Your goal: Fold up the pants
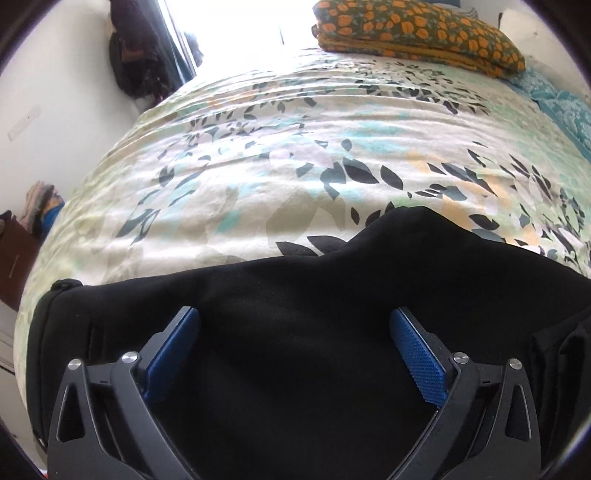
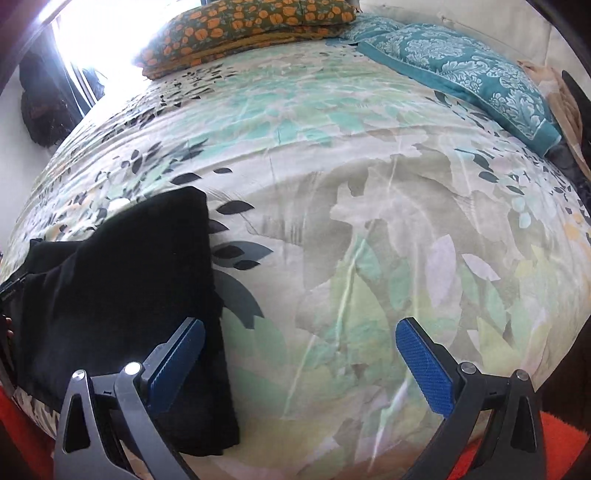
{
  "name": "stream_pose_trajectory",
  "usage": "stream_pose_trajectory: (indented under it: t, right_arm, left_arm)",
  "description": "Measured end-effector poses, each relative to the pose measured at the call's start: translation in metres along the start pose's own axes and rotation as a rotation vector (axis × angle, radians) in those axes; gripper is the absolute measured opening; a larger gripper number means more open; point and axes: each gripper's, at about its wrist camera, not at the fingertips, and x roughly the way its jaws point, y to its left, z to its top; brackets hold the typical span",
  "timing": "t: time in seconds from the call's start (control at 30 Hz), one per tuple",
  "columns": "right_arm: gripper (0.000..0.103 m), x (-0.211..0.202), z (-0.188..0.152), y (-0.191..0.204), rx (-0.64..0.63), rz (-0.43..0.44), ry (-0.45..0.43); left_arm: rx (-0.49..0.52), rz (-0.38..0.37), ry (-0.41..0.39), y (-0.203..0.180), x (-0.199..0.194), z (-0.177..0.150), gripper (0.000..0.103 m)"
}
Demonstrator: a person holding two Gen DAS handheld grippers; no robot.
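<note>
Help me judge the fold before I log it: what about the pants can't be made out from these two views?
- Black pants, left wrist view: near edge cut off by the frame and the open left gripper.
- Pants, right wrist view: left part cut off at the frame edge.
- Both views: black cloth hides creases and layer count.
- Open right gripper holds nothing.

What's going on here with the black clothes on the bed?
A person is folding black pants on a bed with a floral bedspread, using handheld tongs in each hand. Both the left tongs and the right tongs are open and hold nothing. The left pair hangs over the middle of the pants; the right pair is at their edge, mostly over bare bedspread. The pants lie in a rough bundle near the bed's front edge. Two pillows, an orange-flowered pillow and a teal pillow, sit at the far end.
</note>
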Motion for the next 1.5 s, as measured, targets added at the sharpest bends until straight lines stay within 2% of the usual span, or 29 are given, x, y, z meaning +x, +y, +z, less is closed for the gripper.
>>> stream_pose_trajectory:
  t: [0.07, 0.2, 0.77, 1.03, 1.5]
  right_arm:
    - [0.103, 0.004, -0.003, -0.007, 0.032, 0.01, -0.028]
    - [0.103, 0.011, -0.006, 0.008, -0.075, -0.09, -0.047]
    - [0.103, 0.011, -0.008, 0.008, -0.049, -0.105, -0.098]
    - [0.103, 0.005, -0.016, 0.007, -0.074, -0.092, -0.101]
    - [0.103, 0.008, -0.013, 0.009, -0.047, -0.119, -0.092]
  left_arm:
    - [-0.007, 0.005, -0.002, 0.001, -0.001, -0.002, 0.102]
    - [-0.005, 0.009, 0.002, 0.001, -0.001, 0.001, 0.103]
    - [-0.004, 0.017, 0.002, -0.002, -0.001, 0.0, 0.102]
    - [-0.004, 0.017, 0.002, -0.002, -0.001, 0.0, 0.102]
    - [-0.004, 0.017, 0.002, -0.002, -0.002, 0.0, 0.103]
